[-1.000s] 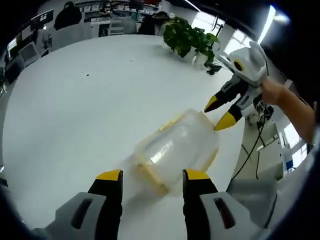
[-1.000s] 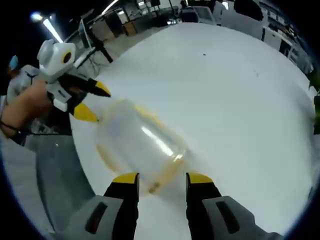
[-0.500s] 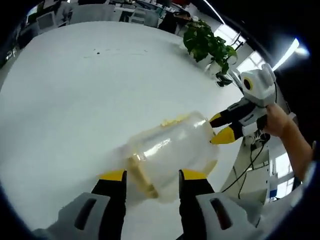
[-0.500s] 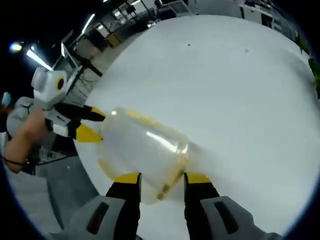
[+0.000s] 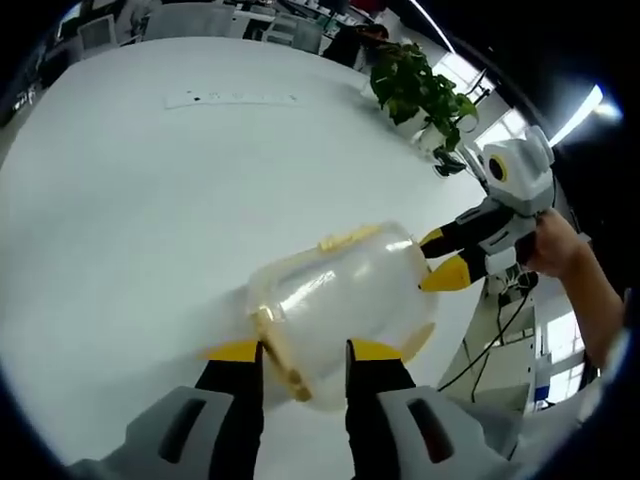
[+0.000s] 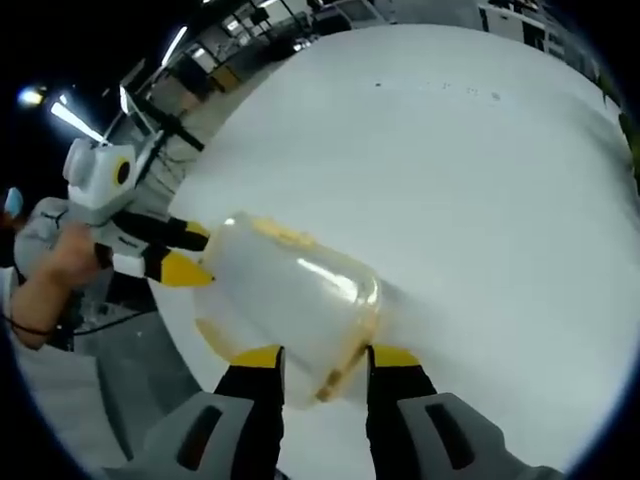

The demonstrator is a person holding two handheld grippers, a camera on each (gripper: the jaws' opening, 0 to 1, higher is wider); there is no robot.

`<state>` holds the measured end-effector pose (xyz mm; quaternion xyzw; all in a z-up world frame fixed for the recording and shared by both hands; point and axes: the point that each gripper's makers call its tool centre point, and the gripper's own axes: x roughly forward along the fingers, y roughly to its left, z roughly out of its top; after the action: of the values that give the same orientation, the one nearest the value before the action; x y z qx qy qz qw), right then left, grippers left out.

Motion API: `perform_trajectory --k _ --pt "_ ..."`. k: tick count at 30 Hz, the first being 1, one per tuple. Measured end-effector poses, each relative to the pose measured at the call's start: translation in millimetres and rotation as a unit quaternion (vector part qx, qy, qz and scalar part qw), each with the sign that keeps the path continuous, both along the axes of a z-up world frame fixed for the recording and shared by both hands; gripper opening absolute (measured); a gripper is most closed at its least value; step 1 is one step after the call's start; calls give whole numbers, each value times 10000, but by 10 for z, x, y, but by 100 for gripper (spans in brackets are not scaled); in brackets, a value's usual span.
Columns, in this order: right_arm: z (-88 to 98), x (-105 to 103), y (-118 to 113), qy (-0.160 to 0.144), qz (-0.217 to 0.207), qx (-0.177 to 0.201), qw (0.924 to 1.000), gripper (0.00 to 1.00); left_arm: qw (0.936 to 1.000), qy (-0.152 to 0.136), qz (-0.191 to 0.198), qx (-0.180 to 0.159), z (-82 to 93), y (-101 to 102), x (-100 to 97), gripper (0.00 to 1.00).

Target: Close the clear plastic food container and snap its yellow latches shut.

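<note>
The clear plastic food container [image 5: 345, 295] lies over the white table [image 5: 130, 200] with my two grippers at its opposite ends. My left gripper [image 5: 305, 352] has its jaws drawn in against the near end, where a yellow latch [image 5: 278, 352] sits between them. A second yellow latch [image 5: 345, 238] runs along the top edge. My right gripper [image 5: 440, 258] meets the far end, its yellow tips on the rim. From the right gripper view, the container [image 6: 290, 295] has its end between my right gripper [image 6: 325, 358], and the left gripper [image 6: 190, 252] touches the opposite end.
A potted green plant [image 5: 418, 88] stands at the table's far edge. Beyond the table [image 6: 480, 180] lie an office with desks and chairs. A person's hand [image 5: 565, 250] holds the right gripper, and a hand [image 6: 65, 262] holds the left one. The table edge runs close under the container.
My left gripper's jaws have narrowed onto the container's near end. Both cameras have crept closer to the container. The right gripper's jaws have drawn in slightly.
</note>
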<state>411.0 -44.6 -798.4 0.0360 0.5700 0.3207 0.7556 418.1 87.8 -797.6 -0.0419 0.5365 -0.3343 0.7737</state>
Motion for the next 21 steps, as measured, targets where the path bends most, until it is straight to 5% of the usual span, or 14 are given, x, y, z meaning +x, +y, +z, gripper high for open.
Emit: perform_trajectory --k 3,4,8,21 --pt "-9 -1 -1 45 9 31 10000 26 9999 67 83 -28 -51 34 24 28" --pt "-21 -202 7 747 -193 99 9970 26 9999 82 103 -14 -68 54 31 27" --pt "-77 -99 26 258 -104 103 9996 26 9998 62 179 -57 -54 77 47 27" --pt "-26 -4 33 204 66 -139 9997 30 9995 156 250 -126 -10 92 64 30"
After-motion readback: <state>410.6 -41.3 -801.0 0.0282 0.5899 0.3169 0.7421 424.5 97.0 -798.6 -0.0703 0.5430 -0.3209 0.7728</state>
